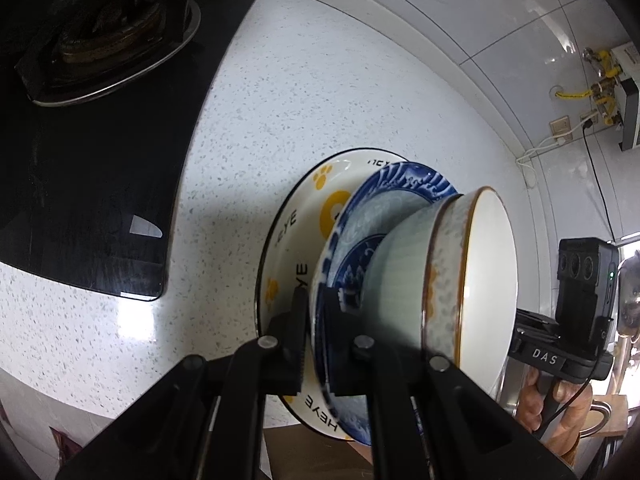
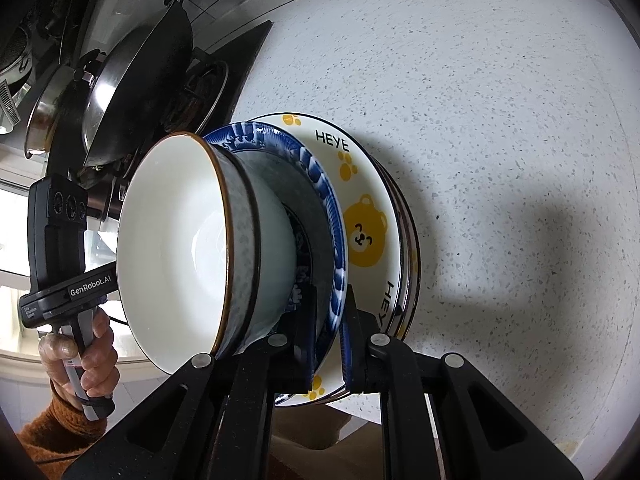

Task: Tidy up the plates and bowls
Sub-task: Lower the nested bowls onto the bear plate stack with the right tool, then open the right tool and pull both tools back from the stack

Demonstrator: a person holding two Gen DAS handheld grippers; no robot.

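A blue patterned plate (image 1: 400, 184) (image 2: 316, 176) carries two nested bowls (image 1: 480, 272) (image 2: 176, 240), white inside with brown rims. My left gripper (image 1: 314, 320) is shut on the plate's rim on one side. My right gripper (image 2: 328, 328) is shut on the rim on the opposite side. Right under the blue plate lies a white plate with a yellow bear and "HEYE" lettering (image 1: 296, 220) (image 2: 368, 232), which rests on another plate's dark-edged rim (image 2: 412, 240). I cannot tell whether the blue plate touches the bear plate. Each wrist view shows the other gripper's housing beyond the bowls.
The stack is on a white speckled counter (image 1: 240, 100) (image 2: 480, 120) near its front edge. A black glass hob (image 1: 100, 160) with a burner (image 1: 112, 40) and a wok (image 2: 136, 80) lies on the left gripper's side. A tiled wall with yellow gas fittings (image 1: 600, 92) stands behind.
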